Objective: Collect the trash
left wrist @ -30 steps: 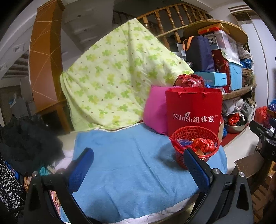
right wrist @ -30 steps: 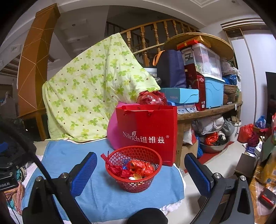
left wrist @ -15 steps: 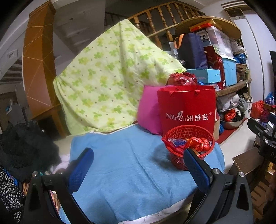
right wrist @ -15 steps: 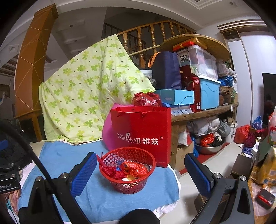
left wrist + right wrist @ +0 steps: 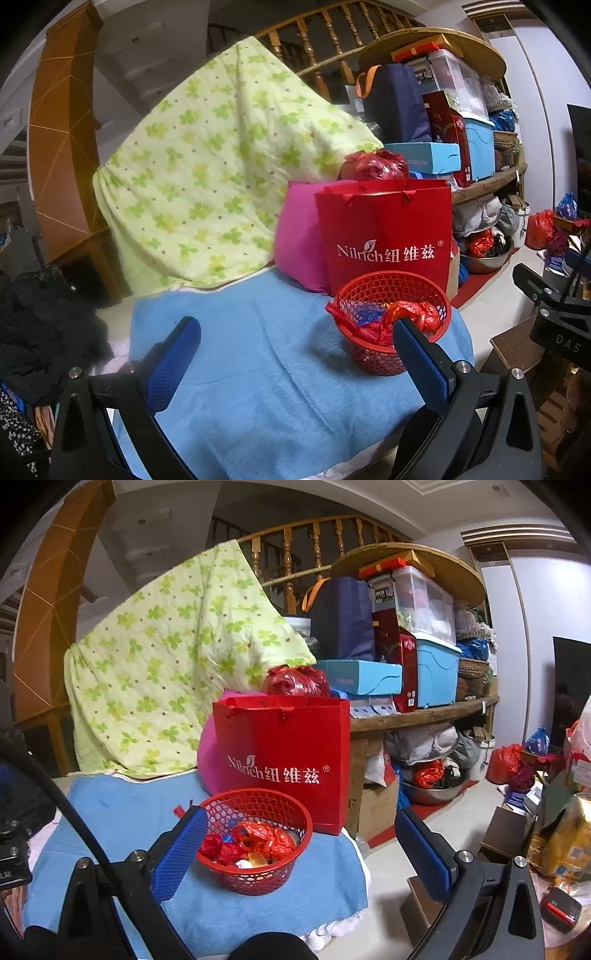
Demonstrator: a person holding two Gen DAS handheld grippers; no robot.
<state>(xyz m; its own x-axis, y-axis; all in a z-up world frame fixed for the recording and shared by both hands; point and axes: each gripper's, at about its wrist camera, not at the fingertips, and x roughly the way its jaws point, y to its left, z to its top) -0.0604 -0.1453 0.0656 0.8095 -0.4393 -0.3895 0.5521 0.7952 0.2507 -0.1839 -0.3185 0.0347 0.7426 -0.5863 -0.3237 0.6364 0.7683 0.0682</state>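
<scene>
Fuzzy blue towel (image 5: 280,373), round red lattice basket (image 5: 255,849), crinkled wrappers (image 5: 258,840)

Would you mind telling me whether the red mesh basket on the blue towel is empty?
No, the red mesh basket holds crumpled red wrappers and other scraps, seen plainly in the right wrist view.

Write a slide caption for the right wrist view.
Open right gripper faces a red plastic mesh basket of crumpled wrappers on a blue towel, before a red paper gift bag.
</scene>
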